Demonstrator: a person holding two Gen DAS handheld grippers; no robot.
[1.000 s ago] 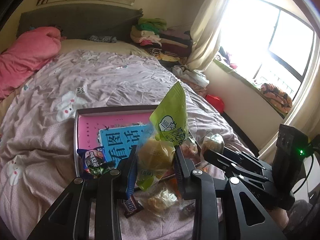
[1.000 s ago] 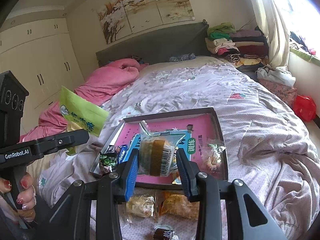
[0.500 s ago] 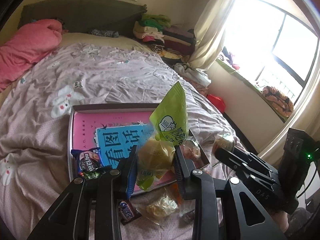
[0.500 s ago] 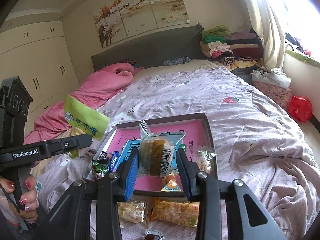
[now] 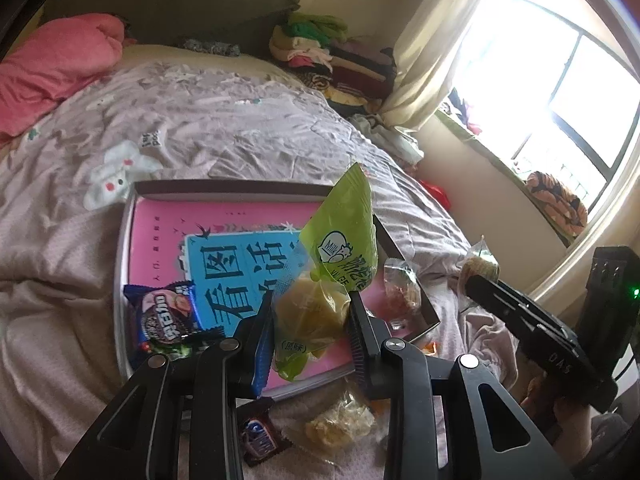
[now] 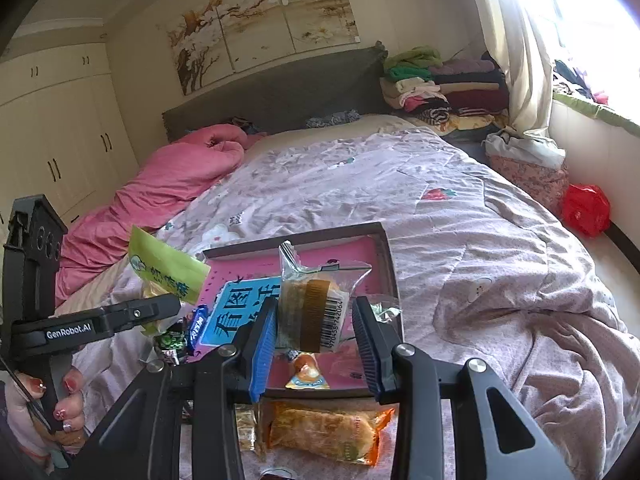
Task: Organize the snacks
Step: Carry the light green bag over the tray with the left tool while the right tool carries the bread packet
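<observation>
My left gripper is shut on a green-and-clear cake packet, held above the near edge of a shallow tray lined with a pink-and-blue book. My right gripper is shut on a clear-wrapped brown cake with a barcode, also held over the tray. A blue Oreo packet lies in the tray's near left corner; it also shows in the right wrist view. A clear snack bag and a small candy lie in the tray.
On the bedspread in front of the tray lie an orange snack bag, a clear bag of pale snacks and a dark chocolate bar. A pink duvet lies at the bed's left. Folded clothes are stacked by the headboard.
Both grippers have moved closer over the tray while still holding their packets. The tray now looks nearer and larger in both views.
</observation>
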